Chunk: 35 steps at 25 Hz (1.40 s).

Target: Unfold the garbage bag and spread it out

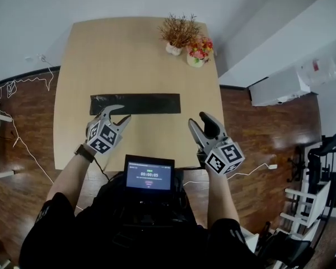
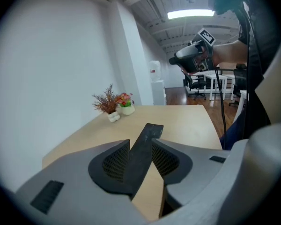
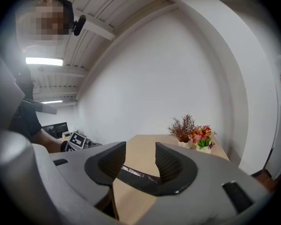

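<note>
1. Left hand-held gripper [image 2: 140, 143]: released, jaws apart, nothing pinched. In the head view its tips are at the near edge of the bag's left part. In the left gripper view the strip shows through the gap, running off toward 1 o'clock.
2. Right hand-held gripper [image 3: 140, 145]: also released and empty. It sits off the bag over the front part of the table [image 1: 134, 55], with the bag's right end at its 10–11 o'clock in the head view.
3. Garbage bag [image 1: 140, 103]: black, folded into a long flat strip, lying crosswise mid-table. Neither gripper holds it.
4. Potted plants [image 1: 186, 39]: far corner at 1 o'clock, well apart from the bag.
5. Step, as I judge it: reaching in, before the first grasp. No unfolding done yet.
6. Next move calls for the left jaws to drop and catch only the top layer at the left end. The right should come over to 10–11 o'clock to pin or pinch the other end, then pull apart. The film is thin and flat, so grabbing all layers at once is the likely slip.
</note>
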Tool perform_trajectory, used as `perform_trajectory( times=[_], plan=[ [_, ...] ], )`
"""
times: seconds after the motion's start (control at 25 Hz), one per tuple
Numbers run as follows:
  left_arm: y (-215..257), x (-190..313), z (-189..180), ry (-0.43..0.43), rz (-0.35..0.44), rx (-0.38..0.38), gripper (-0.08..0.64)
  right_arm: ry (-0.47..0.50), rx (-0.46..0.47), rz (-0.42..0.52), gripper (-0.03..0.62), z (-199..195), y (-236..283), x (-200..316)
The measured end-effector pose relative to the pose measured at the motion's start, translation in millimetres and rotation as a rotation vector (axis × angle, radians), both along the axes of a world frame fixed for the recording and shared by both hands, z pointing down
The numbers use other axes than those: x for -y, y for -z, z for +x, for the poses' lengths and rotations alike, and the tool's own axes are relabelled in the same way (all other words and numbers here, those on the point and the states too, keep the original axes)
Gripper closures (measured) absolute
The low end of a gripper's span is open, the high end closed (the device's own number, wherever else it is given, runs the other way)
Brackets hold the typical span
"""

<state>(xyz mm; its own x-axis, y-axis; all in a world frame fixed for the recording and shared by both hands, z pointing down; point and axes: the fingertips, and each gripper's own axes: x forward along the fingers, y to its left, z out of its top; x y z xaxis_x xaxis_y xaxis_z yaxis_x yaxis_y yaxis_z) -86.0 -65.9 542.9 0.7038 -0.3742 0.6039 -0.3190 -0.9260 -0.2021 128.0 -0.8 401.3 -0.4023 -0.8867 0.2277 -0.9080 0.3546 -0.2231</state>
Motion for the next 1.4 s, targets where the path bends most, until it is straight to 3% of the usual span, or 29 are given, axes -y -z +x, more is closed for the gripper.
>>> perform_trajectory(
  times=[0.48,0.72,1.04,1.4],
  plan=[
    [-80.8,34.8,31.0,-0.031,-0.152,0.117,0.414,0.078,-0.05,-0.093,0.374,7.3,-52.7,64.1],
    [-133.9,38.2,46.1,-0.075,-0.227,0.248,0.414,0.14,-0.056,-0.16,0.374,13.0,-90.3,98.2],
    [-183.7,37.2,52.8,-0.14,-0.277,0.392,0.431,0.204,-0.06,-0.259,0.374,22.1,-139.0,110.0],
    [-213.1,40.0,41.8,-0.14,-0.373,0.472,0.451,0.231,-0.053,-0.315,0.374,30.8,-169.5,122.3]
  ],
)
